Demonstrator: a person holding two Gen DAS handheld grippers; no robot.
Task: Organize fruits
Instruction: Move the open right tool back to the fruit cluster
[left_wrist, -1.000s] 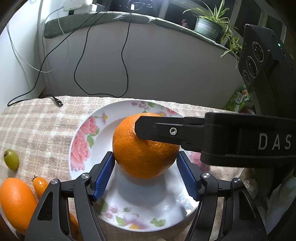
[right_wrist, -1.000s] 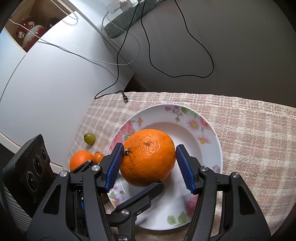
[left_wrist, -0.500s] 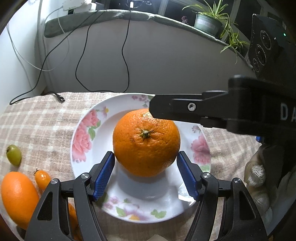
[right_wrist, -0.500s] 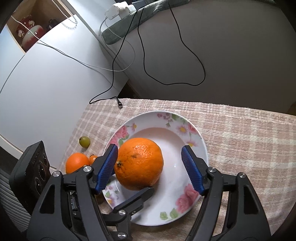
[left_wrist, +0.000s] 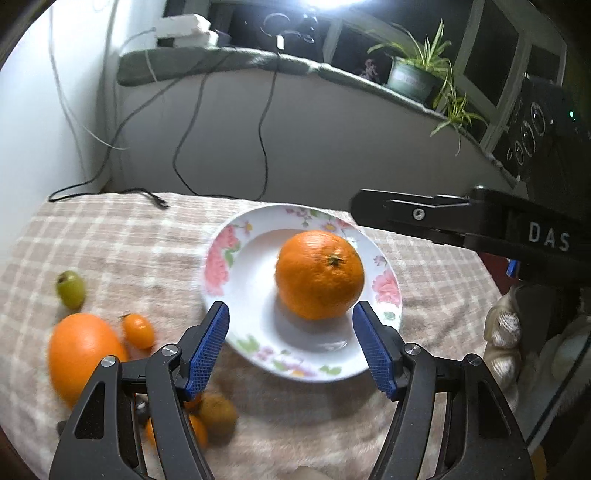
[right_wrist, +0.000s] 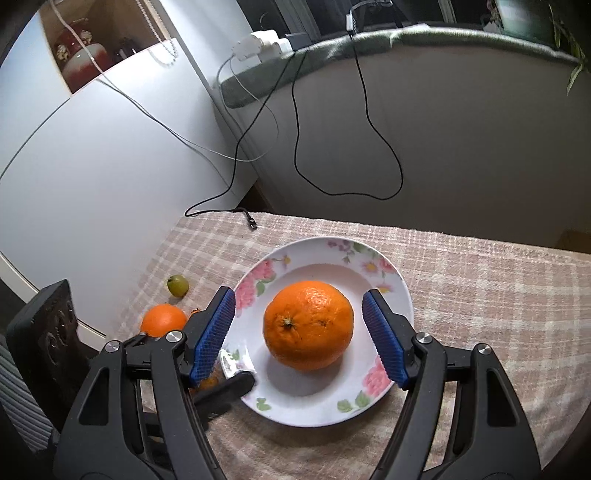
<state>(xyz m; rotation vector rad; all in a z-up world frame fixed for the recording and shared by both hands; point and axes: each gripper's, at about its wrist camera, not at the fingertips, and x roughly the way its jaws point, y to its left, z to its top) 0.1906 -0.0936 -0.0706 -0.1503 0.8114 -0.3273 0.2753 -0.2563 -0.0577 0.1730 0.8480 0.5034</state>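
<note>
A large orange rests in the floral white plate on the checked cloth. My left gripper is open and empty, drawn back over the plate's near rim. My right gripper is open and empty, its blue pads apart from the orange on either side. Left of the plate lie a second orange, a small orange tomato, a green fruit and a brown kiwi.
A black cable end lies on the cloth's far edge. A white wall and a ledge with a potted plant stand behind the table. The right gripper's body reaches in from the right.
Both grippers have opened off the orange and pulled back. The left gripper moved back and left, bringing the loose fruits into view. The orange stays on the plate.
</note>
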